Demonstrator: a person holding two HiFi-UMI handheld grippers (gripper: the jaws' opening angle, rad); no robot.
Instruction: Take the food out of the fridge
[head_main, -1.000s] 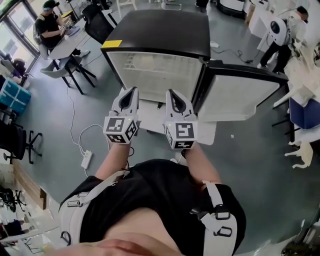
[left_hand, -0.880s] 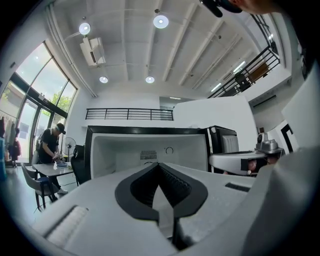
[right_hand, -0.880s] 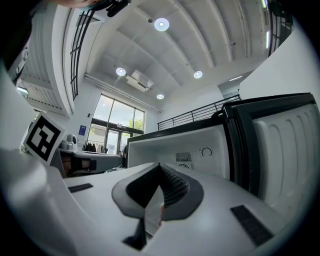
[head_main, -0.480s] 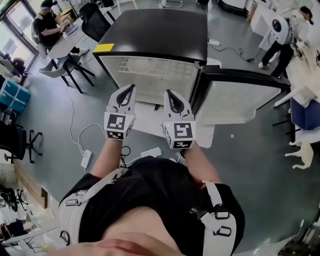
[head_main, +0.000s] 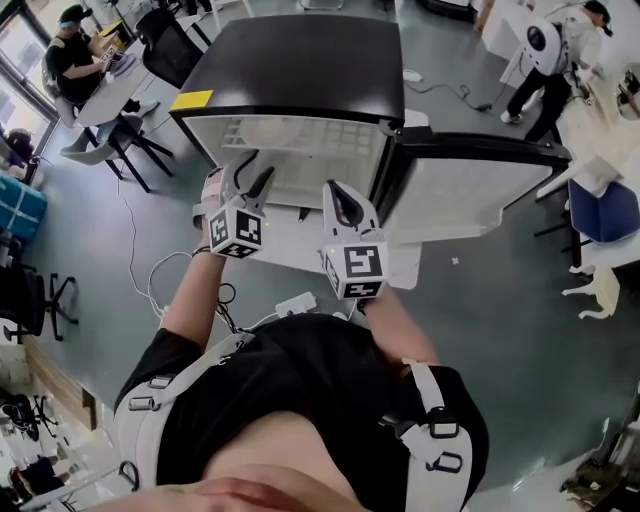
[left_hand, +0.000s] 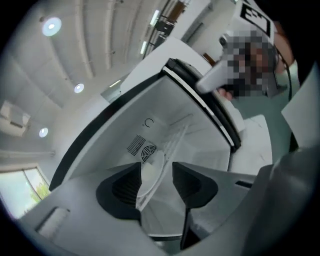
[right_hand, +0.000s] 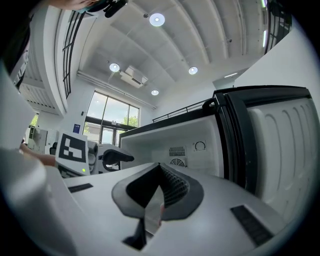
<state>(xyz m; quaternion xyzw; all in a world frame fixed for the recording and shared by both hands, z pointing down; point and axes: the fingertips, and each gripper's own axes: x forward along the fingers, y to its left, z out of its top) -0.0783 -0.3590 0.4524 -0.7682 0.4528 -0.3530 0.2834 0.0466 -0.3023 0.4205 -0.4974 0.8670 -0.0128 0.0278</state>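
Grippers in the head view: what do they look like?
Both the left gripper and right gripper have white shells, black ribbed fingers and a cube of black-and-white square markers. The person wears a black short-sleeved top. The left fingers are opening, nothing between them.

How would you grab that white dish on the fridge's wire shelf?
By its near rim, from the open front. The white dish lies flat on the wire shelf, so one jaw goes over the edge, one under; the fridge walls close the other sides. The left gripper, jaws opening, is rolled to suit.
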